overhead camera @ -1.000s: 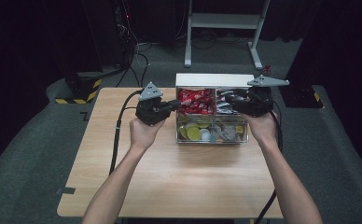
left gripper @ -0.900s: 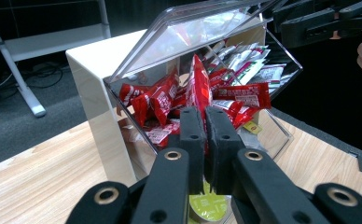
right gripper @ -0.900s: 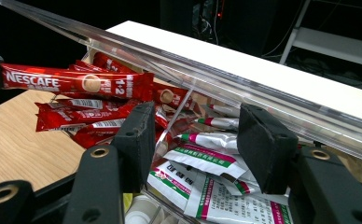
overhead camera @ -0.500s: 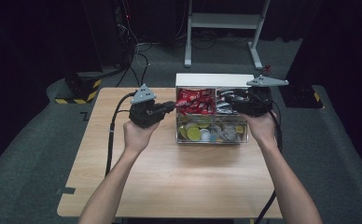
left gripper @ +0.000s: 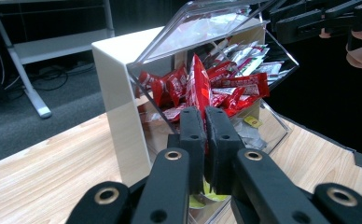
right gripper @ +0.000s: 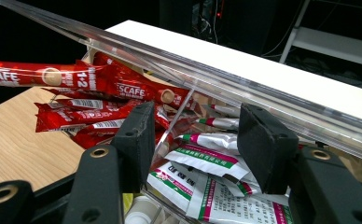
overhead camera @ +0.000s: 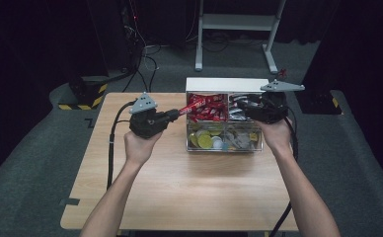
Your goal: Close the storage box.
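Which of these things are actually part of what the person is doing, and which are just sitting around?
In use:
- left hand-held gripper, shut on a red sachet
- right hand-held gripper, open, by the clear lid
- clear box

Lying about:
- other red sachets
- white-green packets
- gold coins
- metal frame and cables behind the table

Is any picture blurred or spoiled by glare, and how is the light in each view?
High view: table evenly lit, surroundings very dark, image slightly soft. Left gripper view: own jaws blurred by closeness, the held red sachet and clear box fairly sharp, pale glare on its lid. Right gripper view: bright reflections along the lid edge, sachet print readable.
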A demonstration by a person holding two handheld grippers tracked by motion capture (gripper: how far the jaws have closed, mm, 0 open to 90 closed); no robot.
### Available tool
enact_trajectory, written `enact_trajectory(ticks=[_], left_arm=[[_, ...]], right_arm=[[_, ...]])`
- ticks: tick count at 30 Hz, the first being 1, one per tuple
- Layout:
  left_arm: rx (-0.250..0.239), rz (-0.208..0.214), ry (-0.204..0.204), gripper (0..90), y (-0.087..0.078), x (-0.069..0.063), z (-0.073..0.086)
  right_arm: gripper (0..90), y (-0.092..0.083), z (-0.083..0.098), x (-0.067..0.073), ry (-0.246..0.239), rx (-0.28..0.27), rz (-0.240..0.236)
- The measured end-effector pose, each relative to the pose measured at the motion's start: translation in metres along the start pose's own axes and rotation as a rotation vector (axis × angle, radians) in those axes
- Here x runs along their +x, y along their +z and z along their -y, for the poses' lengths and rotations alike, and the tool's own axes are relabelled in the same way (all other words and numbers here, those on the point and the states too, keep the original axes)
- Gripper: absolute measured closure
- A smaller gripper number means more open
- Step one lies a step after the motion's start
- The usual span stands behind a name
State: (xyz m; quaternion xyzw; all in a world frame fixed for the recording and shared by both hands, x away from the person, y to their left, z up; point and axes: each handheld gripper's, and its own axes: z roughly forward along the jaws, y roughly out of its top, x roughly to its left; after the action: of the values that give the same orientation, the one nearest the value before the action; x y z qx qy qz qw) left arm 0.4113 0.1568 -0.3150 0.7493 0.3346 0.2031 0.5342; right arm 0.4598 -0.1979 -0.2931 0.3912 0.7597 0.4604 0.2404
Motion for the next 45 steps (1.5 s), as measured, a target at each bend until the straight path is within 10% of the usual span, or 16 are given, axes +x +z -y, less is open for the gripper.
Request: enact_trajectory(ticks=[45], left_arm=[[-0.066,-0.047,-0.043,86.6,-0.056,0.017,0.019]], right_arm=[[46.5,0.000,-0.001,0.002,-0.007,0.008,0.005]])
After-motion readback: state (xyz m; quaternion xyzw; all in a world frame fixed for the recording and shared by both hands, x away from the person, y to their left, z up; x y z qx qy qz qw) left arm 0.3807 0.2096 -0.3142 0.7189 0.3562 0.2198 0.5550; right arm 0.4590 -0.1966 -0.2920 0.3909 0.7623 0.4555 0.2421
